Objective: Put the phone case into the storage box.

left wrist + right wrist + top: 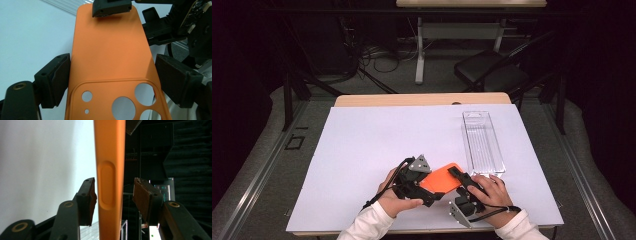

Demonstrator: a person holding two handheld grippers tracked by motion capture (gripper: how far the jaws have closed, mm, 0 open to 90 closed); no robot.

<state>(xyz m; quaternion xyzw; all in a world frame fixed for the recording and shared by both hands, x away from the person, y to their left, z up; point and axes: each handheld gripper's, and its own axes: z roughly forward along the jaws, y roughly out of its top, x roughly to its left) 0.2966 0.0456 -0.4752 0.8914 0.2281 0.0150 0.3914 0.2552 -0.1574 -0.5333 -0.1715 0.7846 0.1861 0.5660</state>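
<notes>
High view: orange silicone phone case (440,180) held off the white sheet (362,150) between both tongs | left gripper (112,80) clamps its long sides, camera cutouts showing | right gripper (113,195) straddles its edge, jaws apart, left pad just beside, right clear.

No text, label, brand, number or sign can be read on anything shown in these pictures.
</notes>
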